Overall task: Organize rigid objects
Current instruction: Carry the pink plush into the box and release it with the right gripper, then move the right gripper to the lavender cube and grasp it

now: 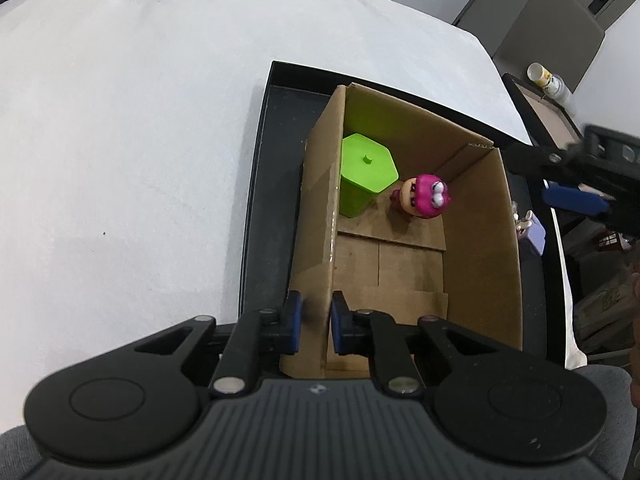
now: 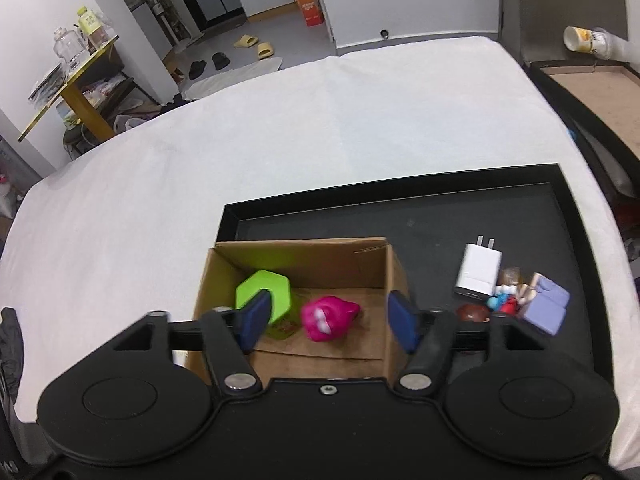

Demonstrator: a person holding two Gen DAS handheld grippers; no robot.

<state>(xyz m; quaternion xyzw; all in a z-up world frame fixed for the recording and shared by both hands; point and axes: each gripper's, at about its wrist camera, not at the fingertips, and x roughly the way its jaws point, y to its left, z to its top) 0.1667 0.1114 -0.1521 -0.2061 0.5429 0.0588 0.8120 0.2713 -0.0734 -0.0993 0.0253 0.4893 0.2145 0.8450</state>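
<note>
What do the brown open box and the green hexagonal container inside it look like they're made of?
Brown open box: corrugated cardboard, matte; fluting shows along its cut top edge, with folded floor flaps. Green hexagonal container: probably moulded plastic, uniform colour, smooth, slightly glossy.

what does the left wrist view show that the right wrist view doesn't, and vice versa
Only the left wrist view shows the left gripper straddling the cardboard box wall. Only the right wrist view shows the white charger and the open right gripper above the box. Both show the green hexagonal block, pink figurine and black tray.
</note>
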